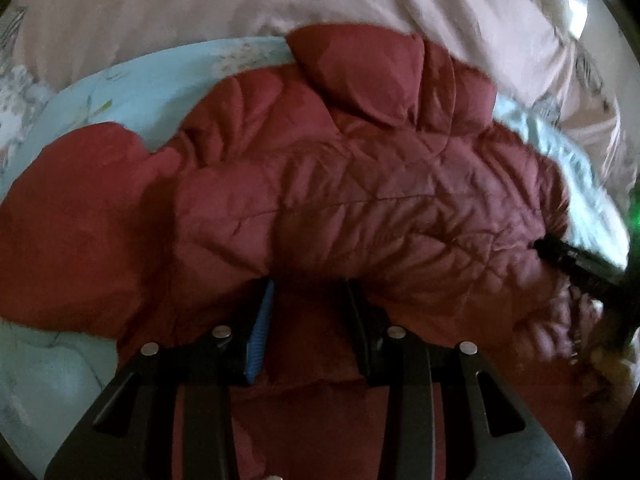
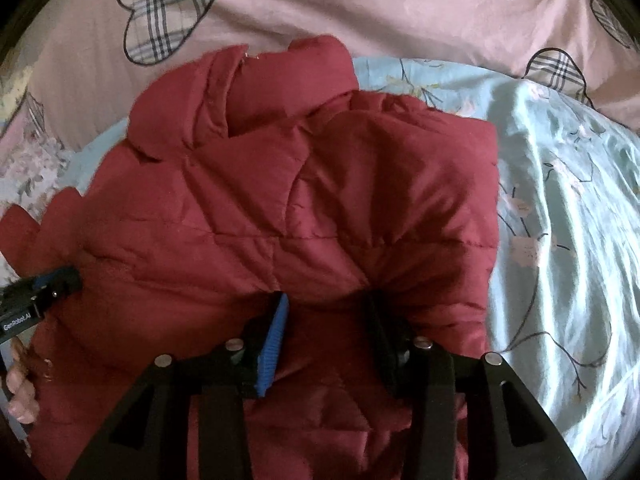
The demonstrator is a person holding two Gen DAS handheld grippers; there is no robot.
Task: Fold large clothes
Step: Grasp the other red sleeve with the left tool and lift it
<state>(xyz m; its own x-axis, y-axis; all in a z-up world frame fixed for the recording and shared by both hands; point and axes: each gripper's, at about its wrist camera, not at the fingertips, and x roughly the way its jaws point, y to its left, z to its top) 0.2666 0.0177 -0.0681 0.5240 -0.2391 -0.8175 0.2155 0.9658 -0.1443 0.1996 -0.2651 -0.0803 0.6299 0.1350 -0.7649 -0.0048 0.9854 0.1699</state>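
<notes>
Red quilted jacket (image 1: 360,184) lies folded on our bed's pale blue sheet (image 2: 560,200). Our left tool (image 1: 308,292) pinches its near fold narrowly. Our right tool (image 2: 326,304) straddles bunched fabric; we cannot tell whether it grips.

Both tools are black, with angular frames cut by wedge-shaped openings. Round silver pins (image 1: 221,332) mark the pivots. Each left finger carries a ribbed blue pad (image 2: 274,346); the facing pad is black. White lettering (image 2: 16,322) runs along the left gripper (image 2: 60,280), beside a hand's fingers (image 2: 20,396).
</notes>
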